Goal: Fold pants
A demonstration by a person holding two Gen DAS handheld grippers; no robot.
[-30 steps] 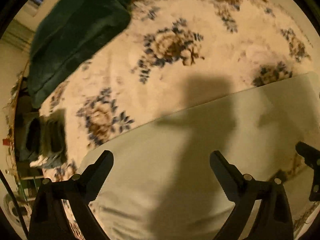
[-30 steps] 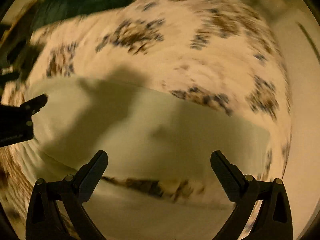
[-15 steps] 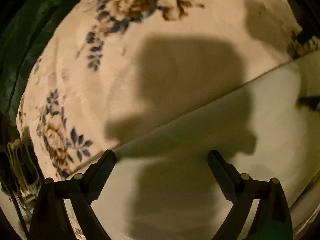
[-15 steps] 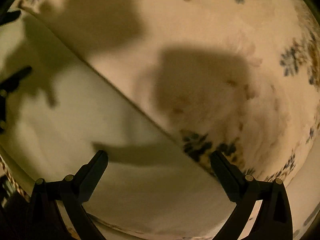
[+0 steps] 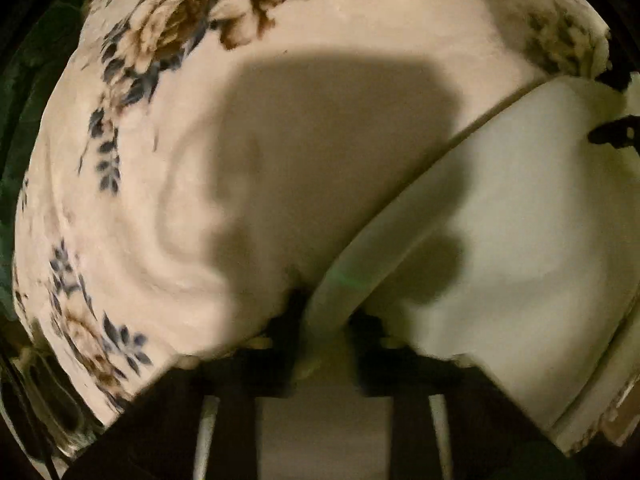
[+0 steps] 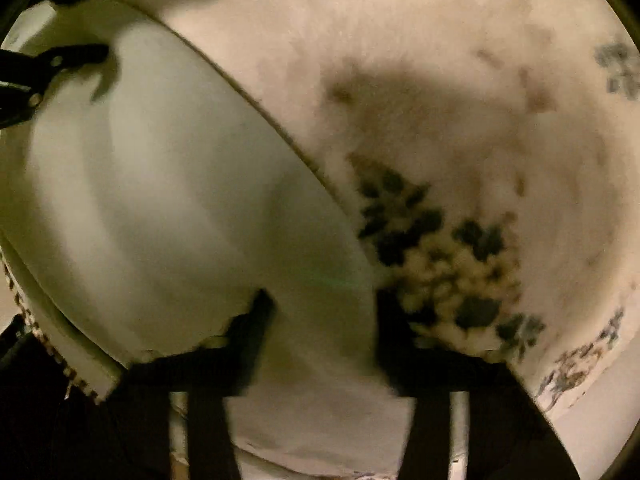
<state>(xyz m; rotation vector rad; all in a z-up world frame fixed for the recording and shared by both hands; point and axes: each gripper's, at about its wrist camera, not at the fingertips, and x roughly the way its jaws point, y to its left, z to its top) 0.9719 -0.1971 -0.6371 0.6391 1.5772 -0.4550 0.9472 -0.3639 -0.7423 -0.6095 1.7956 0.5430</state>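
Observation:
The pale, whitish pants (image 5: 512, 240) lie flat on a cream floral blanket (image 5: 240, 140). In the left wrist view my left gripper (image 5: 326, 312) is shut on the pants' near edge, with the fabric pinched between its black fingers (image 5: 288, 320). In the right wrist view the pants (image 6: 160, 200) fill the left half. My right gripper (image 6: 324, 312) has closed in around the pants' edge; its fingers (image 6: 256, 312) stand narrow with cloth between them. The other gripper's tip shows at the far right in the left wrist view (image 5: 612, 134) and at the far left in the right wrist view (image 6: 60, 60).
The floral blanket (image 6: 480, 120) covers the whole surface under the pants. A dark green cloth (image 5: 16, 120) lies at the far left edge of the left wrist view. Gripper shadows fall across the blanket.
Both grippers have dropped close to the pants' edge and gone from wide open to closed on the fabric.

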